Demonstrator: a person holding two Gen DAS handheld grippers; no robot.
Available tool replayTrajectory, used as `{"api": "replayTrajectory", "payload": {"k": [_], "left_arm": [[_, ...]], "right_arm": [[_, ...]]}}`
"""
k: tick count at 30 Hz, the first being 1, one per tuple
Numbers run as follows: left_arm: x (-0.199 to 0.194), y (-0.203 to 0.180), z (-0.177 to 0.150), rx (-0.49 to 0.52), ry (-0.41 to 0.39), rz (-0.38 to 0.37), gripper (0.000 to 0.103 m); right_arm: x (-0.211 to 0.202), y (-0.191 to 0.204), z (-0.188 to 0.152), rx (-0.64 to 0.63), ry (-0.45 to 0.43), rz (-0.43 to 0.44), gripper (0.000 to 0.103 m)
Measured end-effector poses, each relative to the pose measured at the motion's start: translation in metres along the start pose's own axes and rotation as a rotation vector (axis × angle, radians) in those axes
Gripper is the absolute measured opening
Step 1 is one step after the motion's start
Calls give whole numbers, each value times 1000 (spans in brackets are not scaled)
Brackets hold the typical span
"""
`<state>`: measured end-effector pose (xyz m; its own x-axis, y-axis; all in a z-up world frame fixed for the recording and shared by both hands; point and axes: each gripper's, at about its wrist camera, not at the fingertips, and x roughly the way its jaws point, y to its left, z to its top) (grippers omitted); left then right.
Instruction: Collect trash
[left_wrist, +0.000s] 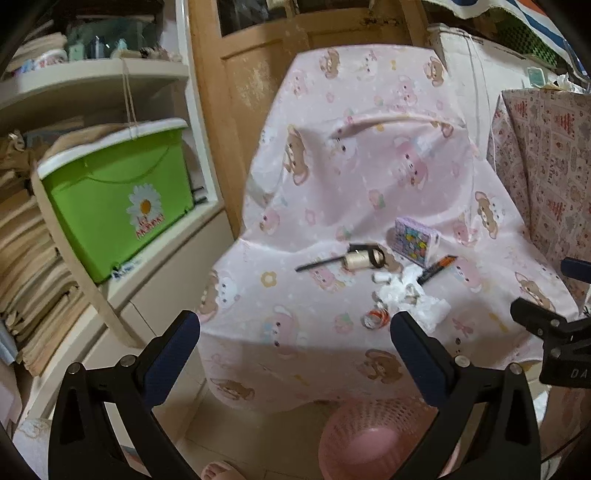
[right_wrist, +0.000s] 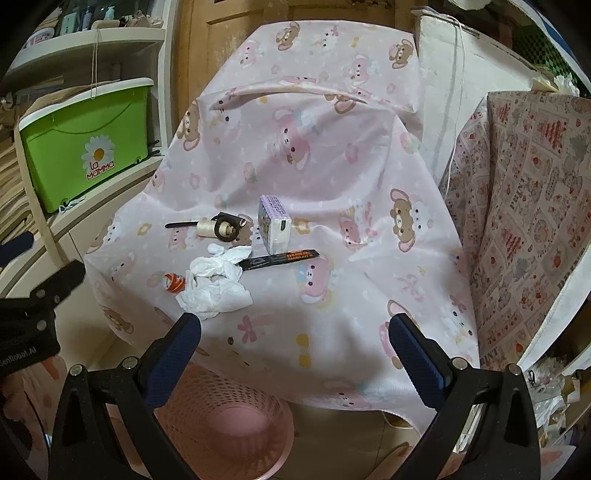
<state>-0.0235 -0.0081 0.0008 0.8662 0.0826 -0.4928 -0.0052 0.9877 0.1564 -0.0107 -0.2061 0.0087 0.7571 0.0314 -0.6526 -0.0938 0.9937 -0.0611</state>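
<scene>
**A:** What is in front of me?

**B:** A desk draped in a pink cartoon-bear cloth (right_wrist: 332, 155). Take the crumpled white tissue (right_wrist: 216, 286) as the landmark; it is the obvious trash and it lies on the cloth near the front edge. Touching its left side is a small orange-and-white crumpled wrapper (right_wrist: 173, 282). Just behind it lies a black sachet with orange print (right_wrist: 280, 259), one end touching the tissue. Further behind stand a small patterned box (right_wrist: 275, 225), a spool of cream thread (right_wrist: 207, 228), a dark ring of tape (right_wrist: 223, 227) and a thin black stick (right_wrist: 181, 224).

**A:** And the bin?

**B:** A pink mesh basket (right_wrist: 236, 424) sits on the floor, below and in front of the tissue, partly under the cloth's overhang.

**A:** The tools?

**B:** Both released, jaws spread wide, holding nothing. The right tool (right_wrist: 295, 328) hovers in front of the tissue, slightly to its right. The left tool (left_wrist: 295, 325) hangs in front and to the left.

**A:** What might go wrong?

**B:** My judgement: the tissue is loose and spread out, so a pinch at one edge may lift only part of it or tear it. A low pinch could catch the cloth and drag the spool, box and tape off the desk. The wrapper and sachet touch the tissue and may be knocked aside. The basket is half hidden, so a release could miss it.
</scene>
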Motion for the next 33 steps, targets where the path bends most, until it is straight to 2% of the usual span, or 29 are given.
{"api": "replayTrajectory", "payload": {"k": [4, 9, 14, 18, 21, 33], "left_arm": [[-4, 1, 2, 0, -35, 2, 102], [1, 2, 1, -7, -19, 4, 102], [7, 5, 0, -29, 17, -3, 102], [19, 3, -5, -29, 103, -9, 102], [23, 4, -7, -43, 135, -22, 102], [22, 5, -5, -55, 124, -17, 102]], "right_arm": [[2, 4, 0, -14, 5, -10, 103], [1, 3, 1, -10, -4, -8, 103], [2, 2, 1, -4, 5, -6, 103], [3, 2, 0, -7, 7, -3, 103], [5, 3, -1, -11, 13, -6, 103], [12, 3, -4, -22, 39, -3, 103]]}}
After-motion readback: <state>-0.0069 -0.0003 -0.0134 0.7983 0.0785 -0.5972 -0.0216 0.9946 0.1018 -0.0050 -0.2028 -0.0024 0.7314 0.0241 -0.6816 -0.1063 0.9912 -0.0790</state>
